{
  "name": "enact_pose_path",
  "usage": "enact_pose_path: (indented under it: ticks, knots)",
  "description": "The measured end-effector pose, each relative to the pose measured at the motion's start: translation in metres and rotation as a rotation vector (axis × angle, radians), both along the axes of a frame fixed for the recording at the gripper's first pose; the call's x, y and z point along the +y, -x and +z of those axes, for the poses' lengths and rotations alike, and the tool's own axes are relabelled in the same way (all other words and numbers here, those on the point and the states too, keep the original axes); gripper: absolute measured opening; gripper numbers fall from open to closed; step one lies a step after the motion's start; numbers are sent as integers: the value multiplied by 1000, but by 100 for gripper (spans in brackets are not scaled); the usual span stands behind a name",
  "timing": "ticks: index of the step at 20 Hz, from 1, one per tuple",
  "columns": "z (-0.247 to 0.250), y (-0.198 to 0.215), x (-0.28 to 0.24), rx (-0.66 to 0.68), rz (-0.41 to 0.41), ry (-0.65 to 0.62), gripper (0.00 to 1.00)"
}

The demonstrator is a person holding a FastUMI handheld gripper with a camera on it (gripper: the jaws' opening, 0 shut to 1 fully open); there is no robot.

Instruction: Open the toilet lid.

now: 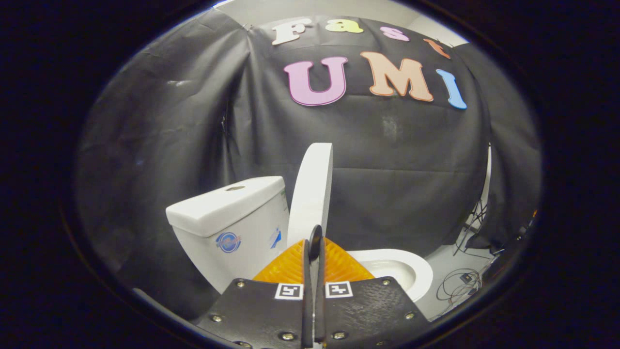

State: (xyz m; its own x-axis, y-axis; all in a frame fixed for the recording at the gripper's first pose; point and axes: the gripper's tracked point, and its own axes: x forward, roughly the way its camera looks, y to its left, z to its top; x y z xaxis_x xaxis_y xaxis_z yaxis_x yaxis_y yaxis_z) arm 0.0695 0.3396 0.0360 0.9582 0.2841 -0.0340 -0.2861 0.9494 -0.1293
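Note:
A white toilet stands against the black cloth wall. Its lid (312,191) is raised almost upright and seen edge-on, leaning back beside the tank (227,213). The open seat and bowl (402,269) lie to the right of the fingers. My gripper (315,240) is shut, its two fingers pressed together with nothing between them. The fingertips sit just in front of the lid's lower part; I cannot tell whether they touch it.
The tank has a flush button on top and stickers on its side. Loose cables (460,286) lie on the pale floor to the right of the bowl, and more hang by the cloth wall's right edge.

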Motion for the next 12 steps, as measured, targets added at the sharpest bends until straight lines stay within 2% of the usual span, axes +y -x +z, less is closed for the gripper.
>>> enact_pose_path:
  ticks: [12]
  knots:
    - [-2,10,45,-17,81,12,3]
